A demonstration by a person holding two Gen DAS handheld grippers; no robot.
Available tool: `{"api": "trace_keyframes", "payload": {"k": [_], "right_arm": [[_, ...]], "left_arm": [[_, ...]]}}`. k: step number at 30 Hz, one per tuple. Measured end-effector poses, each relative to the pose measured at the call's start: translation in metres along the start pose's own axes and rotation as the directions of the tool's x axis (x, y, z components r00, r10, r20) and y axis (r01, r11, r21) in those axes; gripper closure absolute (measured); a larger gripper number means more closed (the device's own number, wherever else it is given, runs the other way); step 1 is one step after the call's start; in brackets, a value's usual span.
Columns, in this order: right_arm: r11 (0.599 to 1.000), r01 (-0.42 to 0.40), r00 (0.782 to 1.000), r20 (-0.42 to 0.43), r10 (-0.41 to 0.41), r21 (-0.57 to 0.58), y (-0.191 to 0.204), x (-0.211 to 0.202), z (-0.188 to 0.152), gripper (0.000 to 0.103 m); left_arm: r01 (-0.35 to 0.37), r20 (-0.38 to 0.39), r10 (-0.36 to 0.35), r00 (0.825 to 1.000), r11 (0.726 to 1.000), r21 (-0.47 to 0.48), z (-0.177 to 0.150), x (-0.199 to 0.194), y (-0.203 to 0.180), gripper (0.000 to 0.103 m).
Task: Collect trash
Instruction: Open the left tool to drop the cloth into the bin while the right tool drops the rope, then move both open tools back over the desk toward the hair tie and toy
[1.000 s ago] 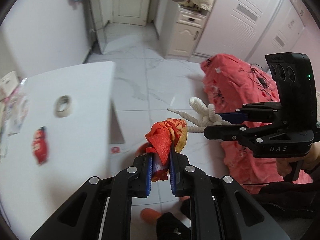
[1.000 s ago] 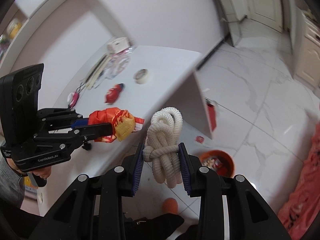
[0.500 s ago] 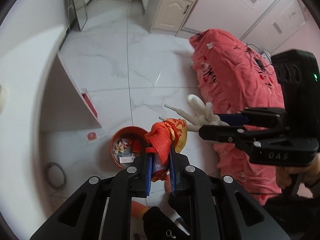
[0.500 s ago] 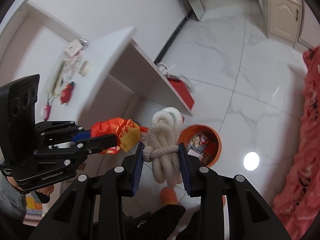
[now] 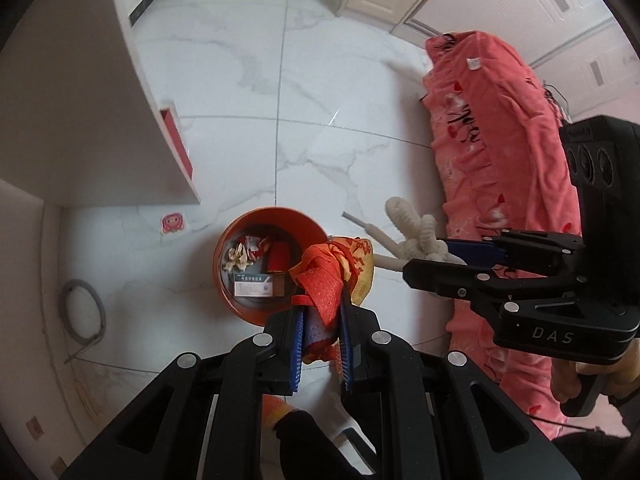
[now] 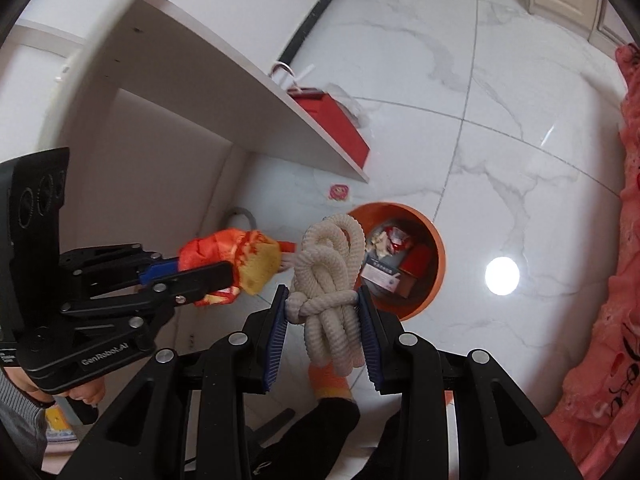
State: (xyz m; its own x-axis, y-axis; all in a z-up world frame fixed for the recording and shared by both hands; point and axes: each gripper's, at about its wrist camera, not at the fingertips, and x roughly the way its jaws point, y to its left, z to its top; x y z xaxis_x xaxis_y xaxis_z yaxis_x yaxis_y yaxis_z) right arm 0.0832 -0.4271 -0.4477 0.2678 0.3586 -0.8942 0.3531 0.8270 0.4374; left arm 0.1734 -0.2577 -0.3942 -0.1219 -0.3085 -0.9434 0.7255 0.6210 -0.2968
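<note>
Left wrist view: left hand-held gripper (image 5: 322, 338) is clenched on a crumpled red-and-yellow wrapper (image 5: 334, 276), blue pads pressed to both sides of it. The wrapper hangs over the near rim of an orange trash bin (image 5: 224, 276) on the marble floor (image 5: 320, 120). Inside the bin – a red box, a small white-and-blue carton, bits of crumpled paper. To the right, the right hand-held gripper (image 5: 424, 260) grips a knotted white rope (image 5: 416, 236), well clear of the bin's rim. A pink blanket (image 5: 492, 152) runs along the right side. A red sticker (image 5: 173, 223) lies on the floor left of the bin, and a grey hose loop (image 5: 82, 308) lies further left.

Right wrist view: right hand-held gripper (image 6: 325, 322) clamps the rope (image 6: 332, 276) at its knot, loops sticking up past the pads. The bin (image 6: 438, 276) sits just behind and right of the rope – the rope overlaps its left rim in this view. The left hand-held gripper (image 6: 200, 272) comes in from the left holding the wrapper (image 6: 236, 258), just beside the rope. A white tabletop edge (image 6: 240, 92) slants above, with a red bag (image 6: 340, 124) beneath it.
</note>
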Motion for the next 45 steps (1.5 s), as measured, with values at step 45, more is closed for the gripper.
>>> {"api": "trace_keyframes", "payload": {"k": [45], "right_arm": [[1.0, -0.011, 1.0, 0.004, 0.011, -0.004, 0.015, -0.025, -0.011, 0.052]], "left_arm": [[-0.088, 0.02, 0.089, 0.996, 0.996, -0.033, -0.008, -0.016, -0.009, 0.053]]}}
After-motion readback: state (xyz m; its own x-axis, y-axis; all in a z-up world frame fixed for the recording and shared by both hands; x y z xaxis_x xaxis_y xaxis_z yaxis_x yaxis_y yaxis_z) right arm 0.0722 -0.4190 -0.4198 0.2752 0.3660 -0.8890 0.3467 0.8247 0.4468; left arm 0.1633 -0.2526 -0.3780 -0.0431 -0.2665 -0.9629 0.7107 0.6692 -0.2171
